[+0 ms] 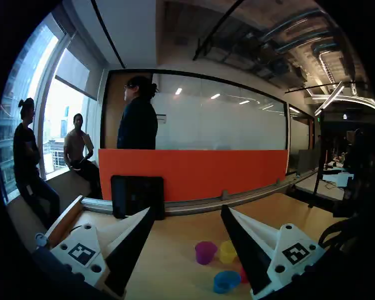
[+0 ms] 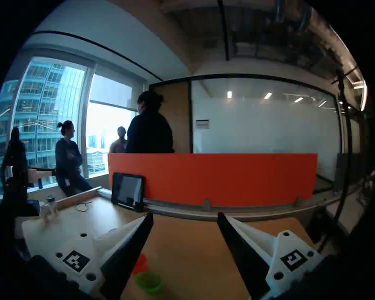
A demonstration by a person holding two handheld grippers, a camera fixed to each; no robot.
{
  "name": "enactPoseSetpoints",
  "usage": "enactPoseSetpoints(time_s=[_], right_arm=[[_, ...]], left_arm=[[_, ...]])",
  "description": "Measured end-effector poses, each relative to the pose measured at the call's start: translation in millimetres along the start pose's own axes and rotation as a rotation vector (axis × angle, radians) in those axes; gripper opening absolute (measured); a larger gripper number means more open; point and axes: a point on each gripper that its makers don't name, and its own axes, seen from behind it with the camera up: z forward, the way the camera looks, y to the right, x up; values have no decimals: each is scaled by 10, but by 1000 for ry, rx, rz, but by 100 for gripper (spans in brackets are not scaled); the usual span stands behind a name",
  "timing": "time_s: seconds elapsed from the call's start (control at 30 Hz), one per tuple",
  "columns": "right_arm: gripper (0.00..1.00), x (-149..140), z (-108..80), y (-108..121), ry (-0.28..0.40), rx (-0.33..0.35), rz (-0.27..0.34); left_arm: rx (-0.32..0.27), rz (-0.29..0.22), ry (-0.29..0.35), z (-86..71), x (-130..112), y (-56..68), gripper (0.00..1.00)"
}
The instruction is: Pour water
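Over the table (image 1: 177, 250), the left gripper (image 1: 186, 207) hangs wide open, with bare wood running to the orange partition (image 1: 192, 172). Purple cup (image 1: 206, 251), yellow cup (image 1: 227, 251) and blue cup (image 1: 226, 281) cluster by its right finger. The right gripper (image 2: 184, 214), equally wide, has a green cup (image 2: 148, 282) and red cup (image 2: 140, 263) beside its left finger. What the cups hold cannot be told.

Small plastic cups stand on the pale wooden table (image 1: 177, 250); in the left gripper view a purple cup (image 1: 205, 251) sits upright, mouth up, with a yellow cup (image 1: 227, 251) just beside it on the right; a blue cup (image 1: 226, 281) stands nearer the camera, and a red cup (image 1: 243, 275) shows as a sliver beside it; in the right gripper view a green cup (image 2: 148, 282) stands upright, a red cup (image 2: 140, 263) just behind it; what they contain cannot be told.
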Motion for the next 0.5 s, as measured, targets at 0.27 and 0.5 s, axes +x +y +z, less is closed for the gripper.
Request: enactPoseSetpoints(time_s=[0.27,0.5], right_arm=[[99,118,-50,-305,12,158,0],[99,65,-39,-377,3,212,-10]], left_arm=[[-102,14,4,13,28,228,97],[-188,8,4,-1,18,405,96]])
